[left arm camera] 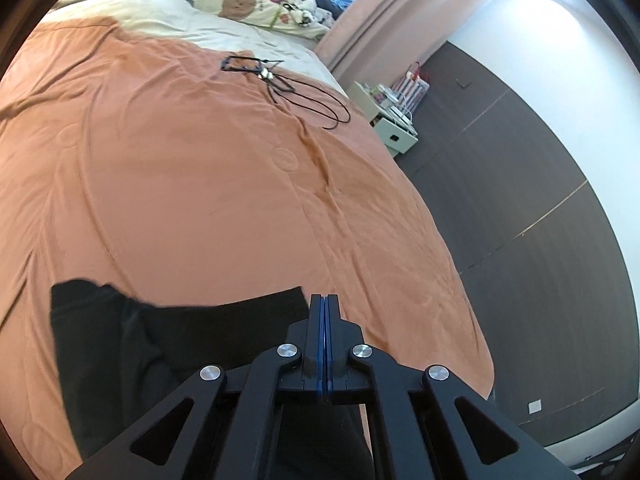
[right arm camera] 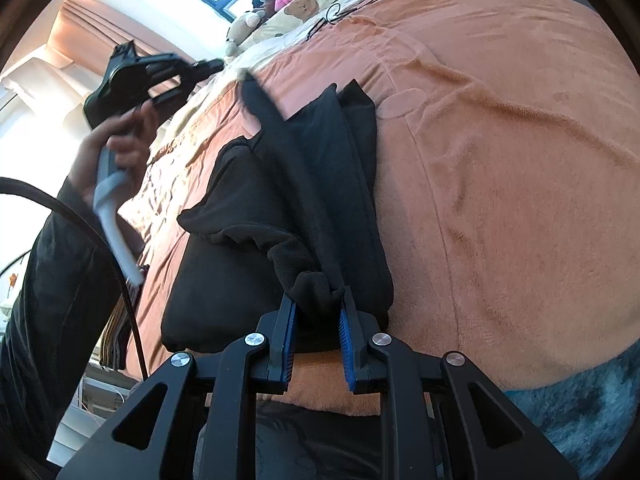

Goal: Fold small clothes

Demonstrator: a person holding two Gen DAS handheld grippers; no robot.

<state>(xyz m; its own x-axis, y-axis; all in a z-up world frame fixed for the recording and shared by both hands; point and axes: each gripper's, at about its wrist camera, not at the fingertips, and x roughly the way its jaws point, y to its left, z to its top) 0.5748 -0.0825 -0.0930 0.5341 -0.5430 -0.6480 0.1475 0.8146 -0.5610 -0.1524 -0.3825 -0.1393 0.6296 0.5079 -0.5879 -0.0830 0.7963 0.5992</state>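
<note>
A black garment [right arm camera: 320,168] lies crumpled on the orange bedspread [right arm camera: 500,140], partly folded over itself. My right gripper [right arm camera: 318,300] is shut on a bunched ribbed cuff at the garment's near edge, with cloth filling the gap between the blue pads. A person's hand [right arm camera: 116,148] holds my left gripper [right arm camera: 214,65] up in the air to the left, apart from the cloth. In the left wrist view, the left gripper [left arm camera: 324,298] has its blue pads pressed together with nothing between them. The black garment [left arm camera: 120,352] lies below and to its left.
Black wire hangers [left arm camera: 280,80] lie far up the bed, with bear-print pillows and plush toys [left arm camera: 240,0] behind them. A pale nightstand [left arm camera: 394,120] stands on the dark floor [left arm camera: 520,200] to the right of the bed. Blue fuzzy fabric [right arm camera: 580,400] covers the near right corner.
</note>
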